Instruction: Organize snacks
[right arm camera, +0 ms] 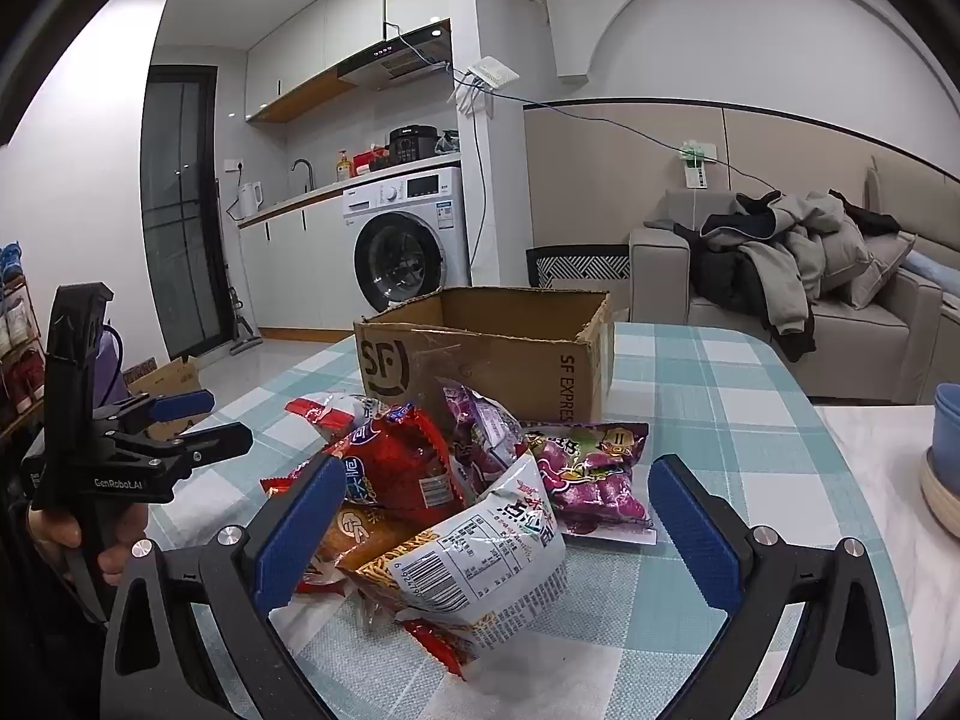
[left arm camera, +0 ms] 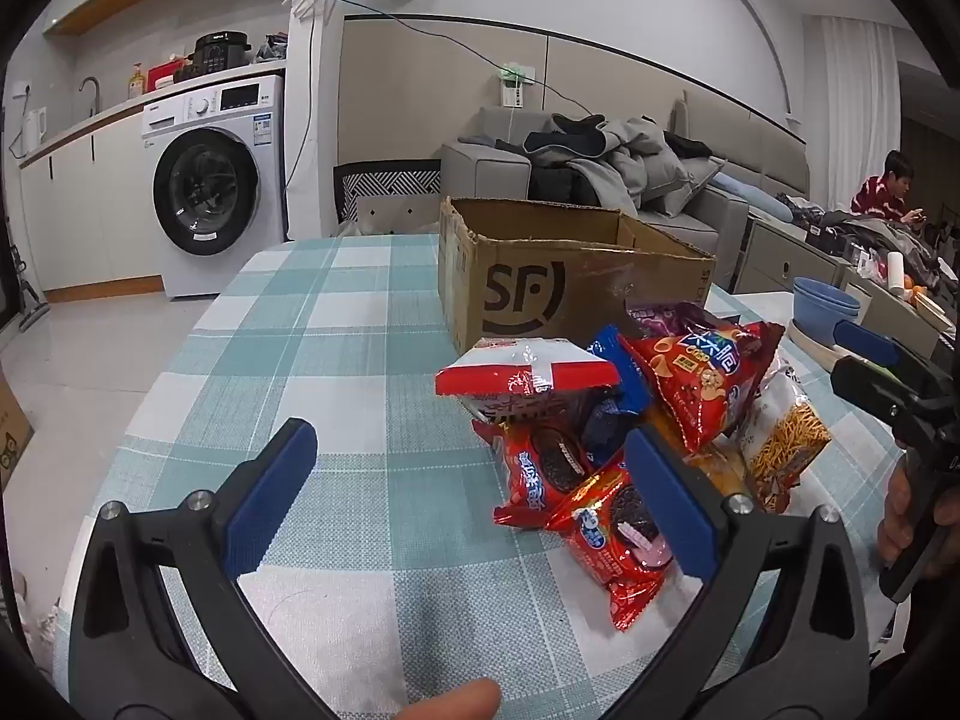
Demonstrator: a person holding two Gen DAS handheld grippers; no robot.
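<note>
Left gripper (left arm camera: 474, 498) and right gripper (right arm camera: 492, 522) both gape empty over the table (left arm camera: 336, 360).
Crinkly foil snack packets (right arm camera: 456, 498) heap ahead of them; beyond sits a worn cardboard box (right arm camera: 498, 354).

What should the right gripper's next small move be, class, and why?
Probably ease the right gripper forward and close on the white noodle bag. Its jaws stand open on either side of that bag, which lies nearest on the pile, and the open box waits behind.
</note>
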